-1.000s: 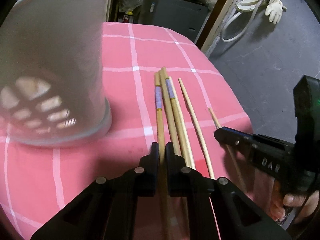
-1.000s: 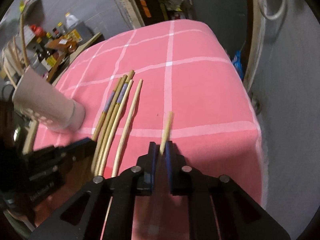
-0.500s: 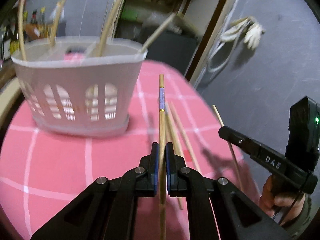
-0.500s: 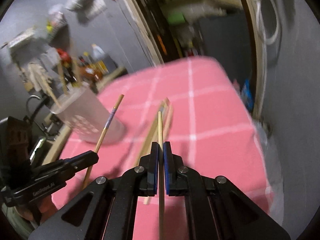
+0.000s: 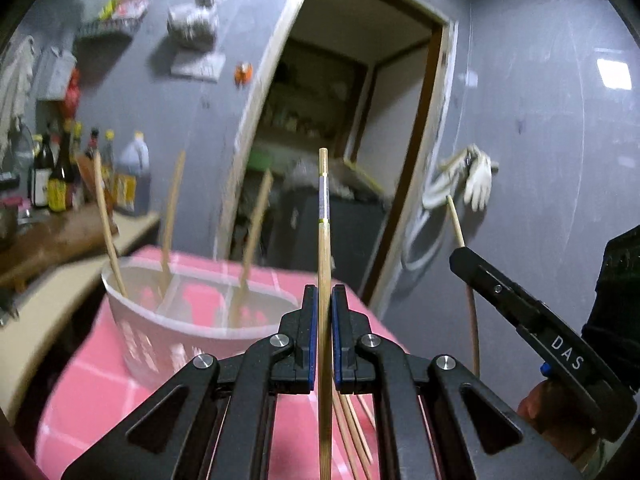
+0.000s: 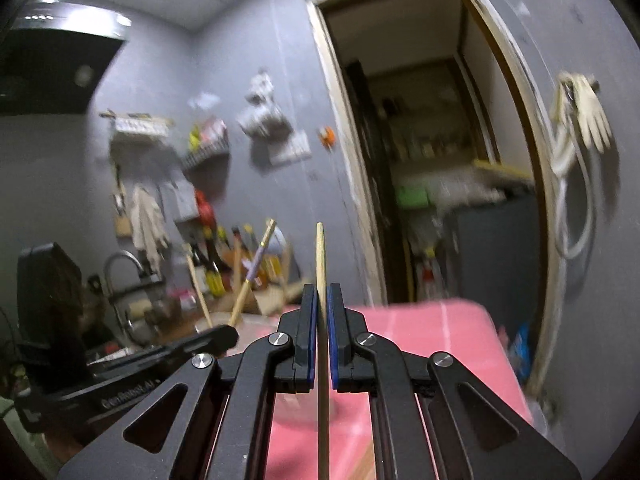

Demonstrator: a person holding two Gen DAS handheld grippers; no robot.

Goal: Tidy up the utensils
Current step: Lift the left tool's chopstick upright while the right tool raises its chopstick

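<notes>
My left gripper is shut on a wooden chopstick with a purple band and holds it upright above the pink checked table. A white perforated utensil basket with several chopsticks standing in it sits on the table, left of and beyond the left gripper. My right gripper is shut on a plain wooden chopstick, also upright. In the left wrist view the right gripper is at the right with its chopstick. Several chopsticks lie on the table below.
A counter with bottles stands at the left past the table. A doorway opens behind the table, and white gloves hang on the grey wall to its right. The table's far edge is near the doorway.
Both grippers have lifted their chopsticks off the table and tilted them upright. The views swung from the tabletop up to the wall and doorway. The basket now sits lower in the left view.
</notes>
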